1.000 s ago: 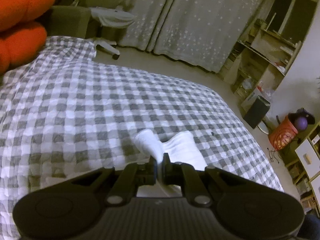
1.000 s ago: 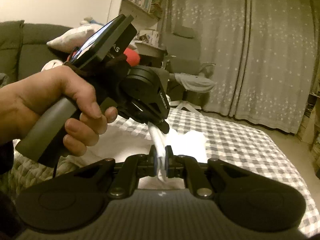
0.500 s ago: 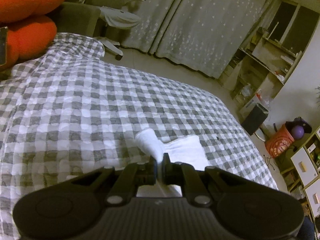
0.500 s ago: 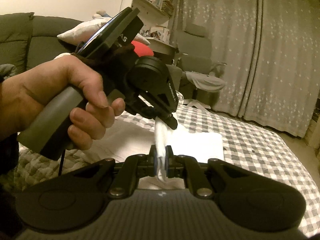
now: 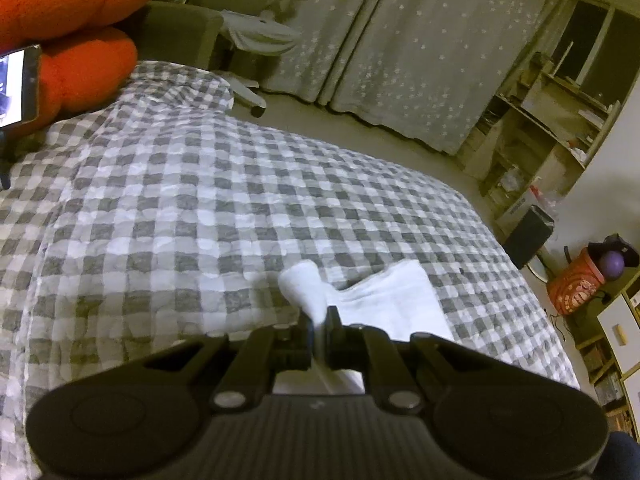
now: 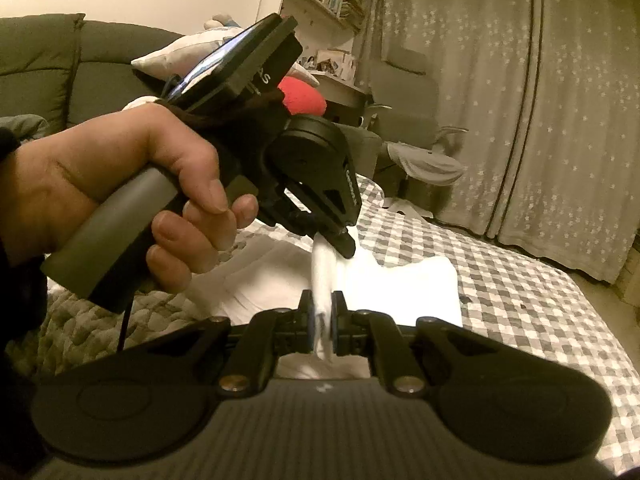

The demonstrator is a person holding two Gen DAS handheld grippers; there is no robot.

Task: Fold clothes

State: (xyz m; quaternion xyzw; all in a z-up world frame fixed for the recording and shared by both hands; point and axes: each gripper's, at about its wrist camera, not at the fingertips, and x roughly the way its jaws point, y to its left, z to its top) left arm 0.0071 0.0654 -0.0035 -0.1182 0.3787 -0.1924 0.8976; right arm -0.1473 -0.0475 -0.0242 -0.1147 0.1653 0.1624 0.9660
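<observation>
— Holding the fold mid-carry, are you? Start from your left and tell me what each side has

— Your left gripper (image 5: 318, 330) has its jaws pinched almost fully together on a bunched corner of the white garment (image 5: 394, 300); the cloth pokes up beyond the tips. From the other camera you see your left hand (image 6: 132, 188) wrapped round that gripper's handle, its tips buried in the same fabric

— And the right?

— Your right gripper (image 6: 323, 326) is likewise nearly closed, clamped on a gathered ridge of the garment just beside the left one's grip

— Where does the rest of it lie?

— Flat on the checked bedspread (image 5: 208, 208), stretching away from both grippers toward the far edge of the bed, already doubled by the look of it

— So which step is this?

— I judge you are bringing a lifted edge over the part that lies flat. Next calls for carrying both corners level together, lowering them onto the far edge so the hems meet, then letting go only once the cloth rests
</observation>
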